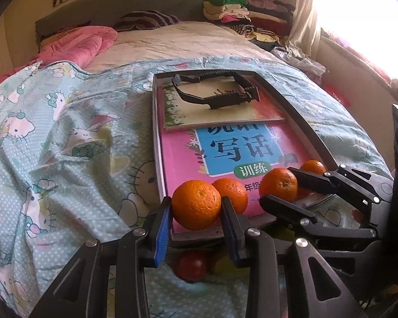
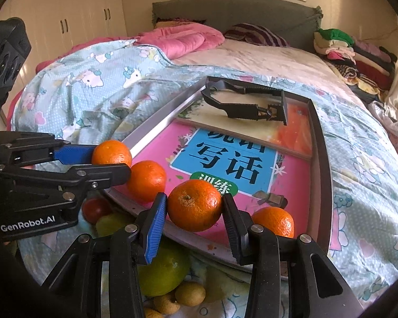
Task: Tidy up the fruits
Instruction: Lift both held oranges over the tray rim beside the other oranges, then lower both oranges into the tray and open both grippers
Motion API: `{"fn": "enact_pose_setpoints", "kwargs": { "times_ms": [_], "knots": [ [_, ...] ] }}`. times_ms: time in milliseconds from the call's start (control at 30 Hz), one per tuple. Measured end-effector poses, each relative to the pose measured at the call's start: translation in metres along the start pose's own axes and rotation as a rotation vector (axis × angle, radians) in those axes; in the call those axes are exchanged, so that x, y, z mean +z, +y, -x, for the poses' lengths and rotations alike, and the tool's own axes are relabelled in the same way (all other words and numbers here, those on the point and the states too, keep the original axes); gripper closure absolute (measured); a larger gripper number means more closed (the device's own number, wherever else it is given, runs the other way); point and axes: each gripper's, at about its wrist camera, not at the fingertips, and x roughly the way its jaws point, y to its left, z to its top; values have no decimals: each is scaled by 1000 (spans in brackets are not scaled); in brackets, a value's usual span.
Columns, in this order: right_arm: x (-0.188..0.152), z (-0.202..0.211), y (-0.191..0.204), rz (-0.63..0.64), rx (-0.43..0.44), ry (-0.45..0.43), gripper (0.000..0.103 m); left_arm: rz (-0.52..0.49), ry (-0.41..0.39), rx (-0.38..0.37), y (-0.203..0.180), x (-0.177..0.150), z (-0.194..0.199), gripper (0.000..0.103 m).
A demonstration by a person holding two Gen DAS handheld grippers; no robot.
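1. A green fruit, small brown fruits and a red fruit are seen nearest, lying on the bed below the tray's near edge.
2. The left gripper is closed on an orange, its jaws pressing both sides, above the tray's near corner.
3. The right gripper is likewise clamped on a second orange, held over the tray's near rim.
4. Two more oranges are seen on the tray: one between the two grippers, one just right of the right jaws.
5. A pink book is laid in the tray.
6. Farther back, a black clip rests on a second book.
7. A pink quilt and piled clothes lie beyond.
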Motion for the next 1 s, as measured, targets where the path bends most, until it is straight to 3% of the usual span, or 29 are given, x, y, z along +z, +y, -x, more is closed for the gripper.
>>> {"fn": "enact_pose_setpoints", "kwargs": {
  "times_ms": [133, 433, 1000],
  "knots": [
    [0, 0, -2, 4, -7, 6, 59, -2, 8, 4, -4, 4, -2, 67],
    [2, -2, -8, 21, -30, 31, 59, 39, -1, -61, -6, 7, -3, 67],
    [10, -13, 5, 78, -31, 53, 59, 151, 18, -149, 24, -4, -8, 66]
  ]
}}
